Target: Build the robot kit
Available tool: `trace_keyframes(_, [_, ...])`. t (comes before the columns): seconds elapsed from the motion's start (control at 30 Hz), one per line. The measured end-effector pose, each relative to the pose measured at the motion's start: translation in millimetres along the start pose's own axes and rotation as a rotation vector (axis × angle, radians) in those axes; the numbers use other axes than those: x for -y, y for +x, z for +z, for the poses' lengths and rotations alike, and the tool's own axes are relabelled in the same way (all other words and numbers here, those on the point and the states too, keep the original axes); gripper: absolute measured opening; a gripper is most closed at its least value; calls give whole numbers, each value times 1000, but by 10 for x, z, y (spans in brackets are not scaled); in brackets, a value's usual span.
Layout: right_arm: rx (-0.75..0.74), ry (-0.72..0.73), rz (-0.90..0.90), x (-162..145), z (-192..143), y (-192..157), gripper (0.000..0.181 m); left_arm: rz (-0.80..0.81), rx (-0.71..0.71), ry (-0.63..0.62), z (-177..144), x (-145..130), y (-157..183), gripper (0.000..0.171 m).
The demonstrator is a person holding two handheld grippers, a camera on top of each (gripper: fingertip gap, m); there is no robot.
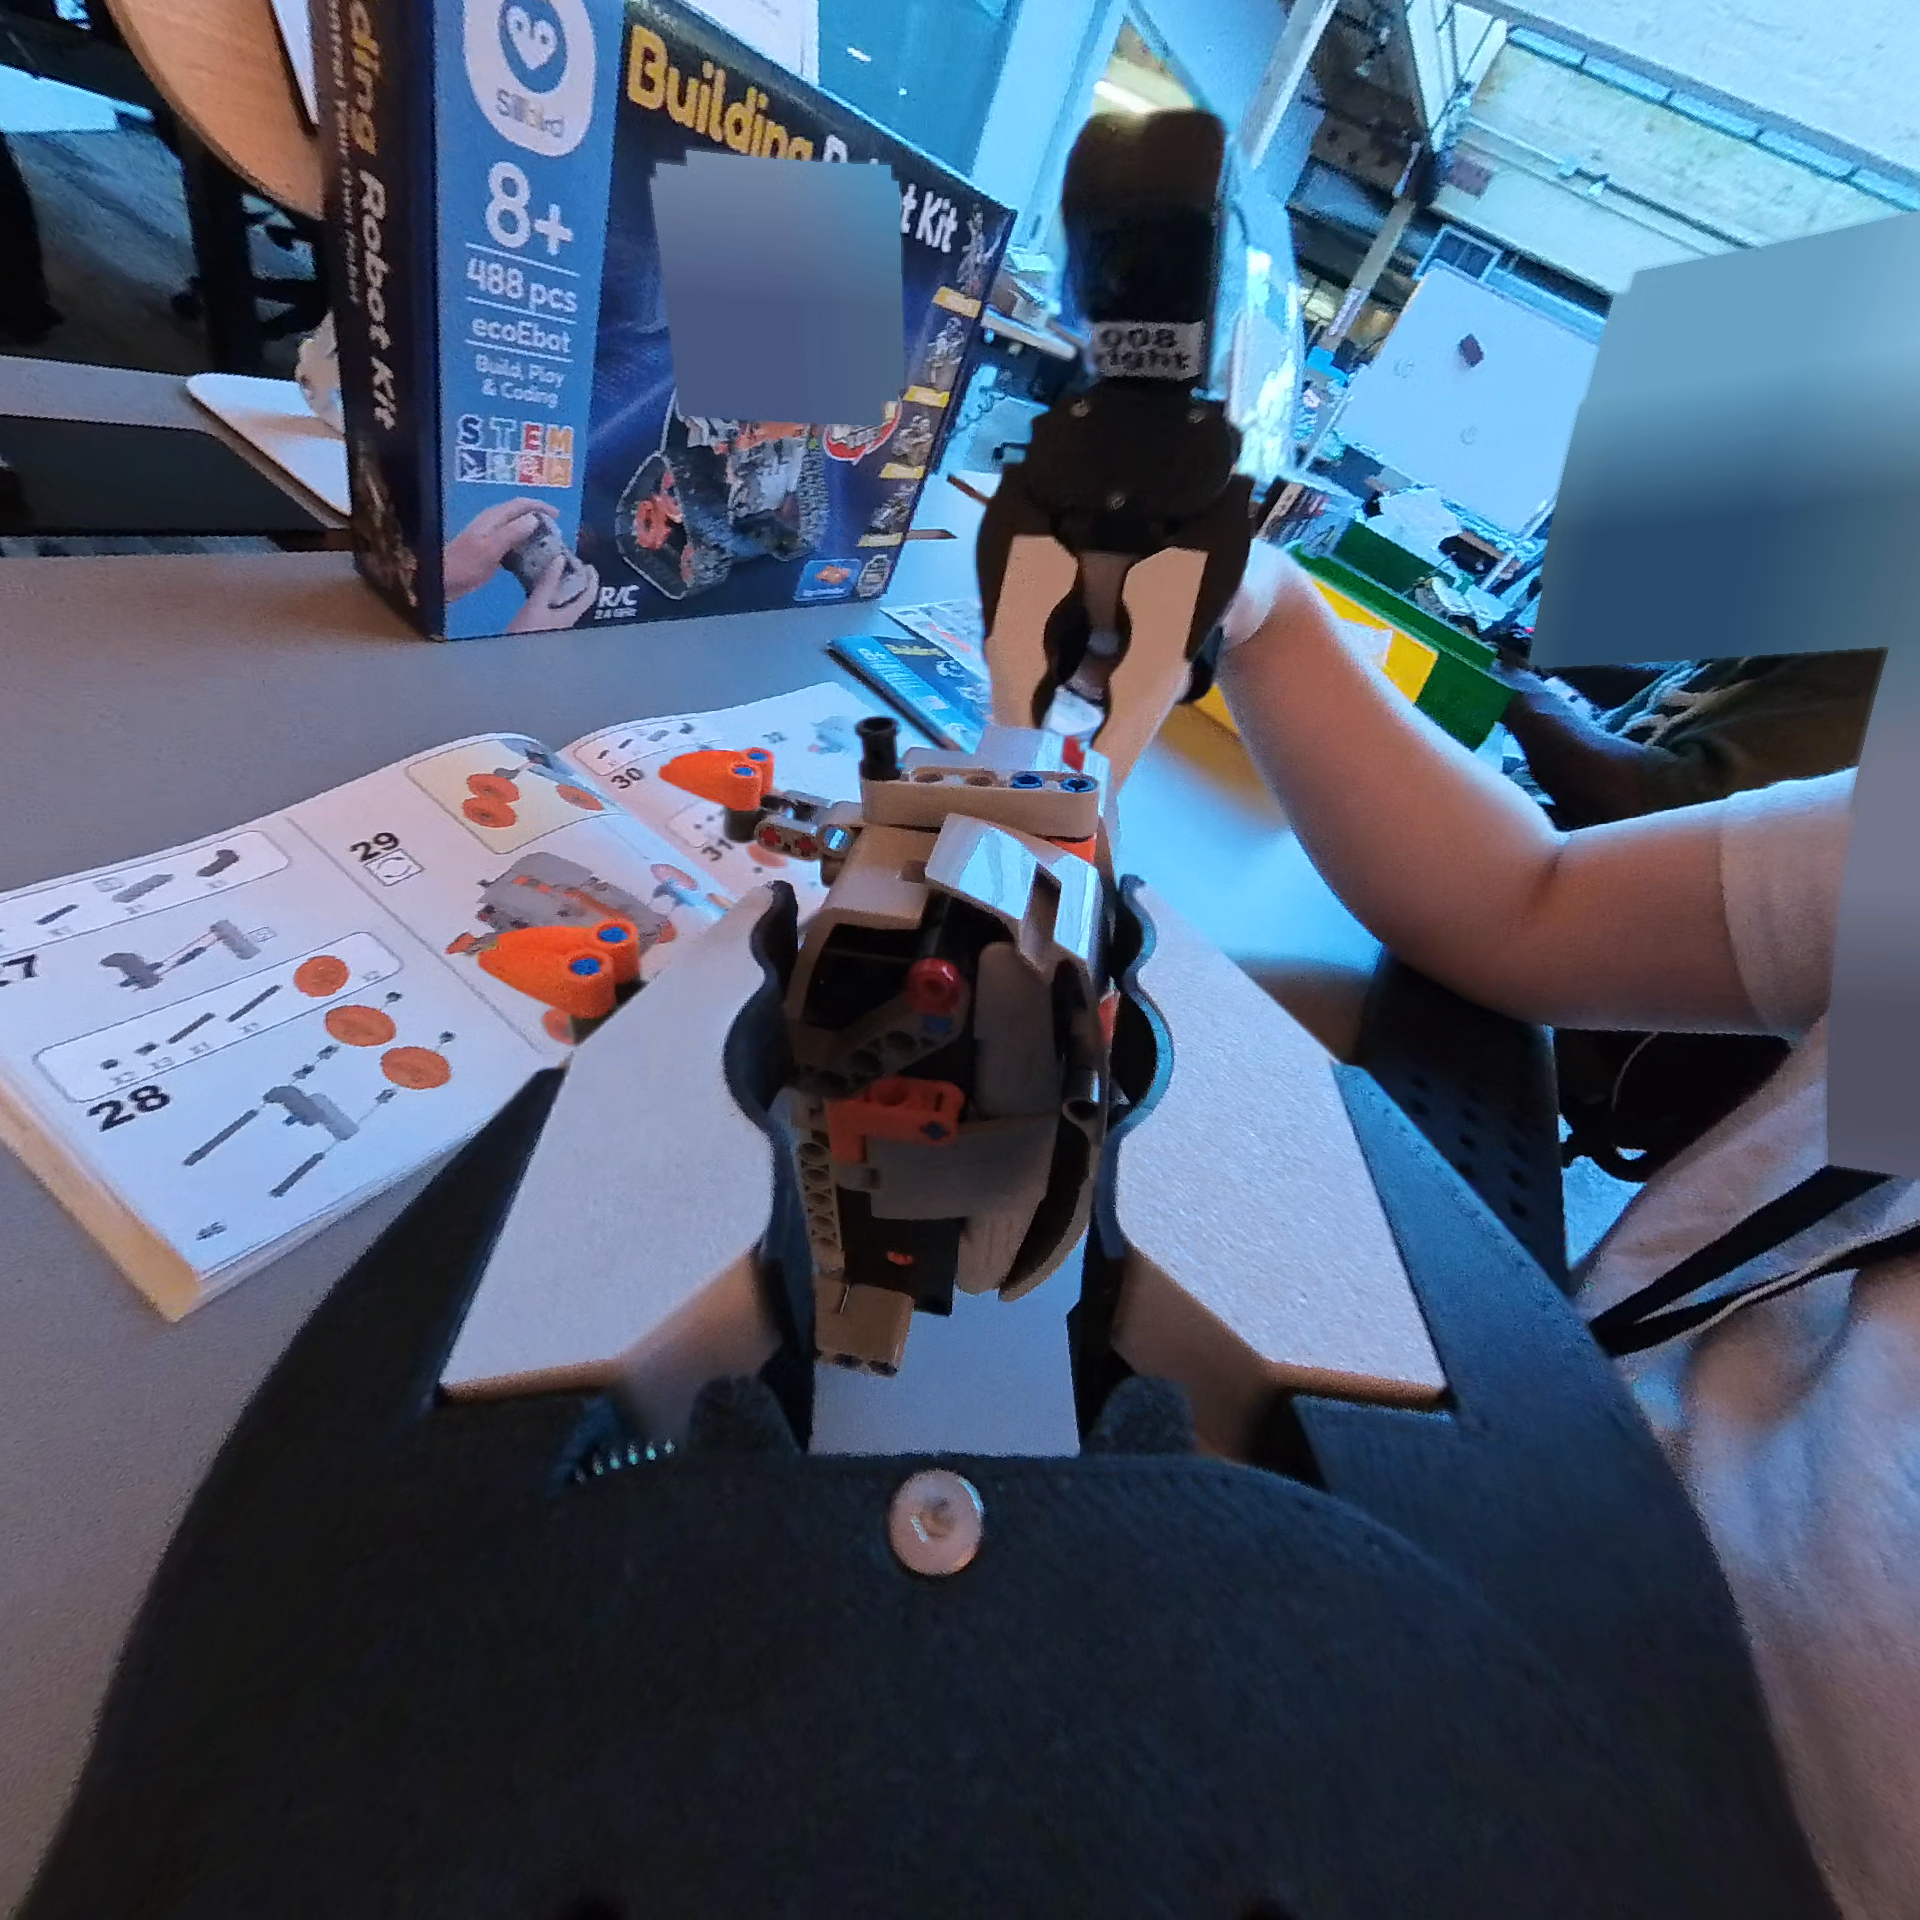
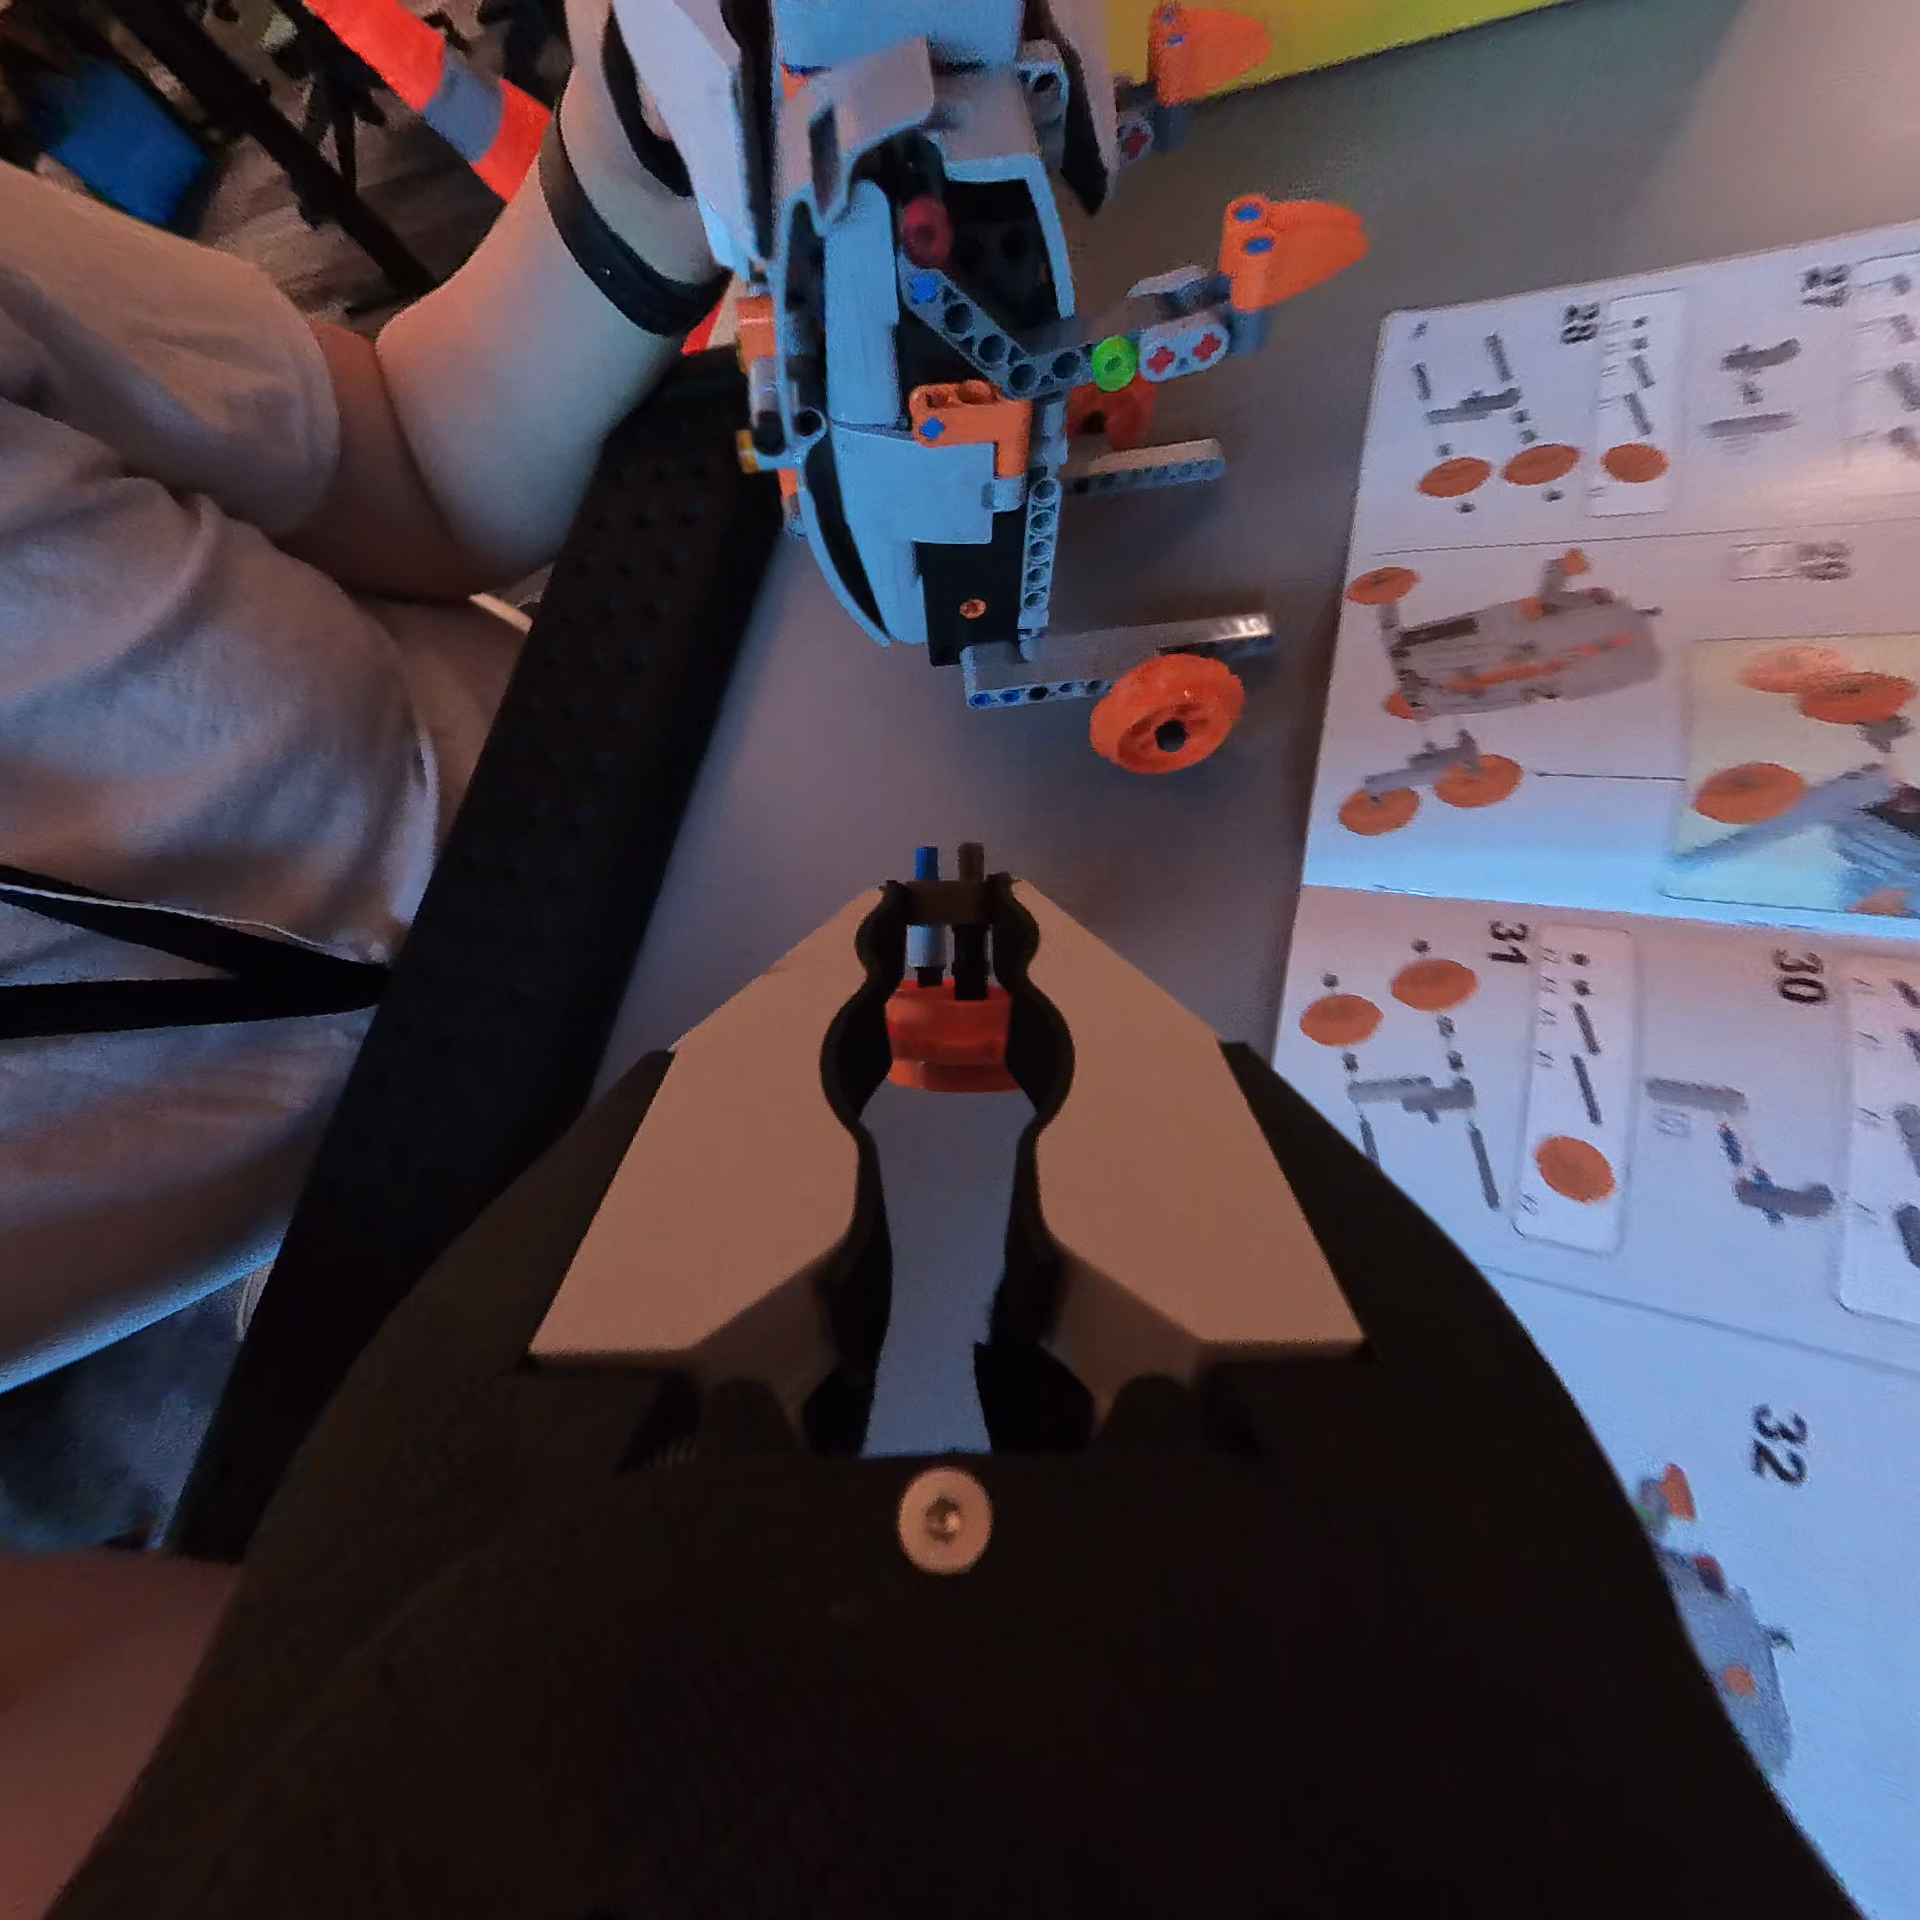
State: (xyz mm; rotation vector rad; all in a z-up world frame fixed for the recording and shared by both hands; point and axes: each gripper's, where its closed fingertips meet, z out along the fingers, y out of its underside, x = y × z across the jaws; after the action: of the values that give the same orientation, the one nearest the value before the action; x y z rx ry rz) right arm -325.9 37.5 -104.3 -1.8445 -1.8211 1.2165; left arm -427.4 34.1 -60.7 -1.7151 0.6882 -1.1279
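I see the grey table [image 1: 208, 644] spread under everything. On its far side stands the blue building-kit box [image 1: 582, 343], upright, and nearer me the instruction booklet [image 1: 270, 997] lies open flat on printed build steps.

My left gripper [image 1: 940, 1049] has its two fingers closed onto the sides of the grey, black and orange brick model [image 1: 935, 1060], which fills the gap between them. From the right wrist view that same brick model [image 2: 935, 416] hangs above the table just beside the booklet [image 2: 1621, 727], with an orange wheel [image 2: 1166, 713] fixed at its lower end.

My right gripper [image 2: 948, 914] is pinched nearly closed on a small orange wheel piece with pins [image 2: 945, 1023]; the blue and black pins poke out past the fingertips. In the left wrist view this right gripper [image 1: 1070, 717] points down, its tips very near the model's far end; I cannot tell whether they touch.
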Motion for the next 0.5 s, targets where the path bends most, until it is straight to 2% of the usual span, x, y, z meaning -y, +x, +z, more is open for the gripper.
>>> trace_keyframes(0.23, [28, -56, -22, 79, 319, -98, 16, -51, -79, 38, 63, 12, 86, 60])
trace_keyframes(0.5, [42, -102, -74, 157, 479, -271, 16, -93, -129, 72, 45, 23, 104, 60])
